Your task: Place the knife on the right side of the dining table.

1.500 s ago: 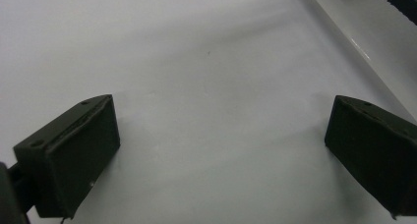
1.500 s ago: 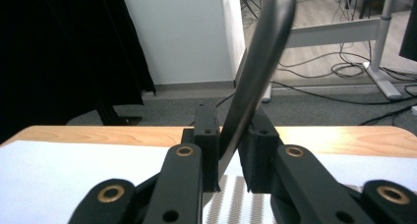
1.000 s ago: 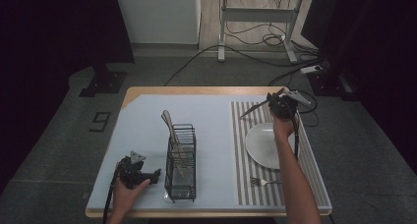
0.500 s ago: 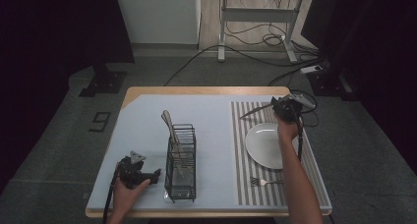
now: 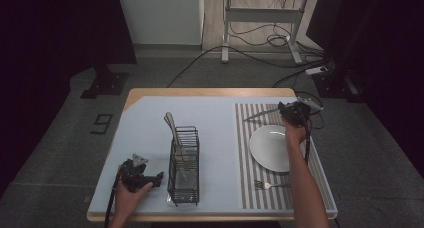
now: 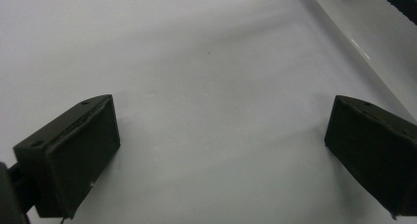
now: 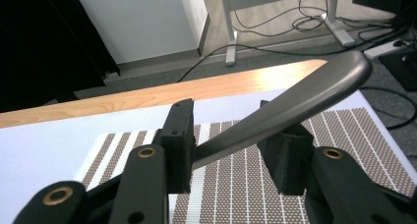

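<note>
Knife handle (image 7: 295, 98) between right gripper (image 7: 233, 150) jaws

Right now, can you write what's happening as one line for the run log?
right gripper: jaws just opening, knife between them, beyond plate | left gripper: open, empty, beside wire caddy

pale blue-grey cloth (image 5: 150, 123) over the table, a light wood edge (image 5: 210, 92) glowing warm at the far side. brown-and-white striped placemat (image 5: 245, 153), its brown bands finely dotted with white. plain white plate (image 5: 270, 148) on it, a silver fork (image 5: 270, 185) just beside. black wire caddy (image 5: 184, 163) with pale silvery cutlery inside. left gripper (image 6: 216, 150) matte black, right gripper (image 7: 231, 150) black with brass-coloured rivets, and a dull grey metal handle (image 7: 305, 96) catching a soft sheen.
</note>
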Demonstrator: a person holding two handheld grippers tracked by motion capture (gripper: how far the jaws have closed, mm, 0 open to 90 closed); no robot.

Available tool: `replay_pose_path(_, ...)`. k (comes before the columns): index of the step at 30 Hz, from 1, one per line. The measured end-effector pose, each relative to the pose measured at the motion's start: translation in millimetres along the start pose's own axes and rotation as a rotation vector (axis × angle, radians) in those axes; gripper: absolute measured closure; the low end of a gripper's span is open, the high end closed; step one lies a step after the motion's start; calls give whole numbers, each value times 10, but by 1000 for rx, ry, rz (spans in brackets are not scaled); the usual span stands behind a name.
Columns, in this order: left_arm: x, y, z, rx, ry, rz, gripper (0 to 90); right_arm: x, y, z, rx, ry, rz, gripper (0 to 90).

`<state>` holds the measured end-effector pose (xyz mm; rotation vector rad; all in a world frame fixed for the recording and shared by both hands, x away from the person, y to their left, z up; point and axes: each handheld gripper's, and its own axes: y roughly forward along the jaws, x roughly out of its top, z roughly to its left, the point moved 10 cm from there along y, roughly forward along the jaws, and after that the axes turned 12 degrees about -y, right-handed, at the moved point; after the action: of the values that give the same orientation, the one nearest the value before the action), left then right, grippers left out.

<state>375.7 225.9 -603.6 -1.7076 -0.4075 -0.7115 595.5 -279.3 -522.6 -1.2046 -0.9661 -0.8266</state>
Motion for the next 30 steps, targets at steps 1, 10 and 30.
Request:
replay_pose_path(1,0,0,0,0,0,0,0,-10,4,-8,0,4,4,575)
replay_pose_path(10,1,0,-1,0,-1,-1,0,-89,49,-84,1,40,29,553)
replay_pose_path(30,0,0,-1,0,-1,-1,0,-314,151,-232,-7,157,106,502)
